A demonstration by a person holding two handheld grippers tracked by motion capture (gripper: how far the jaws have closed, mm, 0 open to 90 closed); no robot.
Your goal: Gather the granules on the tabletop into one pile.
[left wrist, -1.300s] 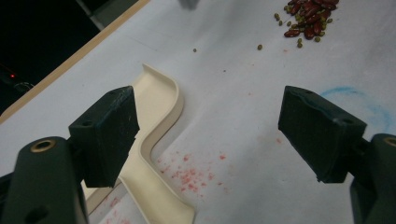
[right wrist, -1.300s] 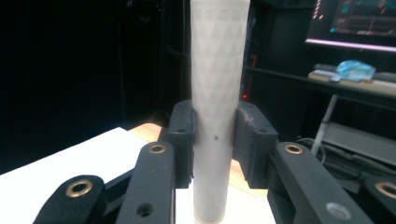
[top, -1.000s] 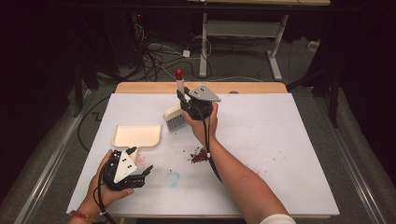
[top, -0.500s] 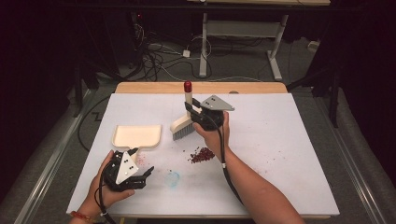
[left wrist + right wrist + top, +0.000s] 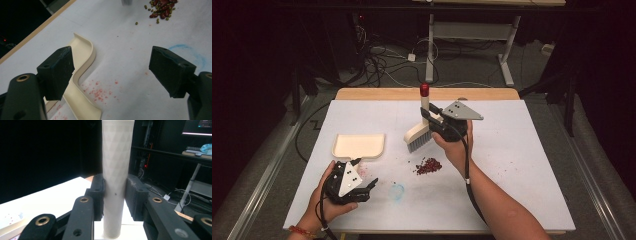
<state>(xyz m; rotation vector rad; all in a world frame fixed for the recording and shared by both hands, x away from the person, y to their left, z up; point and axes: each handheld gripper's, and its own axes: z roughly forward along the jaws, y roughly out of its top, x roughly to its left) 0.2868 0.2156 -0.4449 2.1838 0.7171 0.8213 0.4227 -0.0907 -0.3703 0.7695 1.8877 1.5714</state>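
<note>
My right gripper (image 5: 430, 116) is shut on the pale handle of a hand brush (image 5: 421, 131), which stands nearly upright with its red cap on top and its grey bristles just above the white table cover. The right gripper view has both pads clamped on the brush handle (image 5: 116, 170). A small heap of red and green beans (image 5: 428, 165) lies below the bristles, also seen at the top of the left gripper view as beans (image 5: 161, 11). A cream dustpan (image 5: 359, 145) lies flat at the left. My left gripper (image 5: 373, 184) stays open near the front edge, beside the dustpan (image 5: 82, 72).
A blue scribbled ring (image 5: 396, 190) marks the cover between my left gripper and the beans. Reddish specks (image 5: 100, 90) dot the cover near the dustpan. The wooden table edge (image 5: 382, 93) runs along the back, with cables and desk legs on the dark floor beyond.
My right hand has carried the brush to the right and slightly up, from left of the bean heap to above it. The left gripper has stayed where it was.
</note>
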